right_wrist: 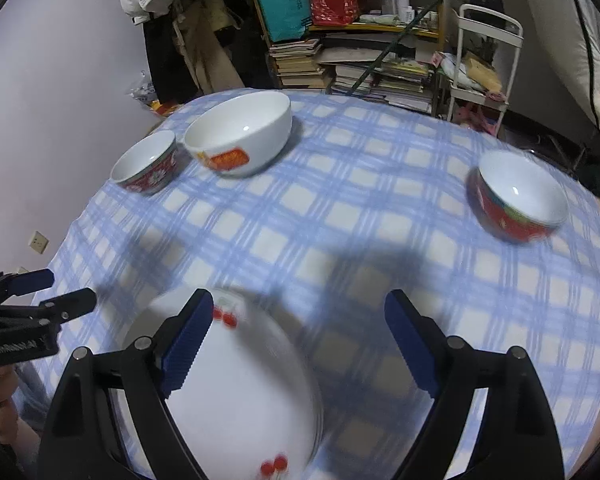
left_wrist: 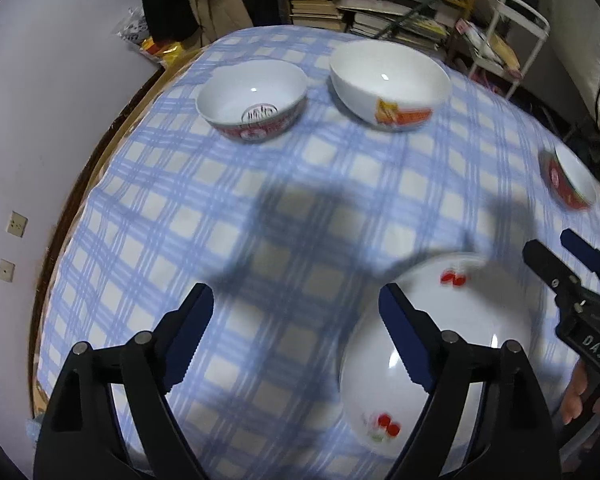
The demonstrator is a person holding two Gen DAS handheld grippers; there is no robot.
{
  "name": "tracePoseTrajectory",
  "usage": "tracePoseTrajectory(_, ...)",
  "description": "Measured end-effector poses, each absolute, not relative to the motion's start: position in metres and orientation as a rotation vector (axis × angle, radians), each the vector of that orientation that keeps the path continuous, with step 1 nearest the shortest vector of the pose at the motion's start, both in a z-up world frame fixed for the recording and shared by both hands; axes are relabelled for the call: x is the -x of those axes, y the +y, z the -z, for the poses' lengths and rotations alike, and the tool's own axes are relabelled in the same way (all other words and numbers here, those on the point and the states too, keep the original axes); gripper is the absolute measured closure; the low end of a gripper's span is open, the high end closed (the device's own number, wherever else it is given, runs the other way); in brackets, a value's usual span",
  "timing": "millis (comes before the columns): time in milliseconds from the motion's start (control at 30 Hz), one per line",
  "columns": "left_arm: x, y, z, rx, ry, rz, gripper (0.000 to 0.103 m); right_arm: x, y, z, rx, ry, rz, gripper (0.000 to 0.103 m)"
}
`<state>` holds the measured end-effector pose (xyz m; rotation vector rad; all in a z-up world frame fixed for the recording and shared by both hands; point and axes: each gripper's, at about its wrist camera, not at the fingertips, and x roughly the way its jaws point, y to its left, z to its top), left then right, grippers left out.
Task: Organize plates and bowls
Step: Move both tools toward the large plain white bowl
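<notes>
Your left gripper (left_wrist: 296, 336) and right gripper (right_wrist: 300, 340) gape wide, empty. The white oval cherry-printed plate (left_wrist: 452, 360) lies flat between them, long axis running away from you. Only the right view fully shows the red-sided bowl (right_wrist: 518, 196).

A: Where's the plate (right_wrist: 236, 380) on the desk (right_wrist: 380, 248)?
B: At six o'clock, nearest. Two bowls (right_wrist: 242, 136) sit side by side at eleven, another bowl (right_wrist: 518, 196) alone at two.

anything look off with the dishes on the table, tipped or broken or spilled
Nothing stands out. The white cherry-print plates lie flat on the blue checked tablecloth, and the three ceramic bowls stand upright and empty. No chips or spills show, though the pictures are blurred.
</notes>
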<state>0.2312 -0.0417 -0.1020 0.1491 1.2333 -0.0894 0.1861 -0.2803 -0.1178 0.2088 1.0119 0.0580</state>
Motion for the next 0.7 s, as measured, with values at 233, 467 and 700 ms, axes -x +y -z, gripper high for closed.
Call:
tracePoseTrajectory(233, -0.291, -0.047, 0.094, -0.155, 1.238, 0.105, 0.019, -0.247, -0.285, 0.112, -0.210, 1.017, -0.042, 0.011)
tracePoseTrajectory(467, -0.354, -0.055, 0.078, -0.117, 1.200, 0.155, 0.019, -0.302, -0.287, 0.102, -0.201, 1.010, -0.038, 0.011)
tracePoseTrajectory(700, -0.397, -0.059, 0.078, -0.092, 1.178, 0.188, 0.019, -0.343, -0.286, 0.107, -0.212, 1.034, -0.022, 0.011)
